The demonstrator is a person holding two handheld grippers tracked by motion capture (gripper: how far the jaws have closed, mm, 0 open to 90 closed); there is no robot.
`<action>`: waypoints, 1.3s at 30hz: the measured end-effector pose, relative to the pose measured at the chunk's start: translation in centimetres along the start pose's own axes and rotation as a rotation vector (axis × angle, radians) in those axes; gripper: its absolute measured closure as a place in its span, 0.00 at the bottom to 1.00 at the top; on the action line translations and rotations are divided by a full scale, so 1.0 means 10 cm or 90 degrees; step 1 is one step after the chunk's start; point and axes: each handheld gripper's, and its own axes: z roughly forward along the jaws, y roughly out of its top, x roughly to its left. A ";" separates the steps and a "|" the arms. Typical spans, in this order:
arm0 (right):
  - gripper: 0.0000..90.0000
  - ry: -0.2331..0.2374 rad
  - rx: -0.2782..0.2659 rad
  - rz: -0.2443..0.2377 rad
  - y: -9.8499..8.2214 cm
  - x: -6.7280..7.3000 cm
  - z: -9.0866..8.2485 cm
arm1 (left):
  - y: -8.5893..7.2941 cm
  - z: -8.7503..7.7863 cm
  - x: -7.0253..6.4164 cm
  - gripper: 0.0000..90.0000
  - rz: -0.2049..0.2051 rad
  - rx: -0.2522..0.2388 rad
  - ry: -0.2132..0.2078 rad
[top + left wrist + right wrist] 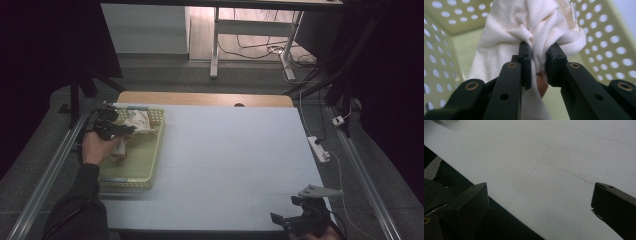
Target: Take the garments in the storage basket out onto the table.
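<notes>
Pinching the cream cloth (524,27) in the basket (145,165) at the surface's left edge, our left gripper (538,62) should lift next; right gripper (292,220) fingers spread.

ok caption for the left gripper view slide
Left hand-held gripper pinching a bunched cream cloth inside a perforated yellow-green basket.

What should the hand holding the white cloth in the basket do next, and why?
Probably lift it straight up. The left gripper is shut on a fold of the cloth, which sits inside the yellow basket, so rising clears the walls.
</notes>
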 end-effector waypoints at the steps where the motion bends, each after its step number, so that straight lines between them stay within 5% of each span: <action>1: 0.02 -0.002 -0.001 -0.002 0.00 0.00 0.00 | 0.00 -0.02 -0.01 0.85 0.002 -0.008 0.000; 17: 0.02 -0.001 -0.004 -0.004 0.00 0.01 -0.01 | 0.04 -0.47 -0.18 0.85 0.046 -0.122 -0.005; 39: 0.02 0.000 -0.005 -0.001 0.00 0.00 -0.01 | 0.22 -0.94 -0.67 0.85 0.118 -0.207 -0.054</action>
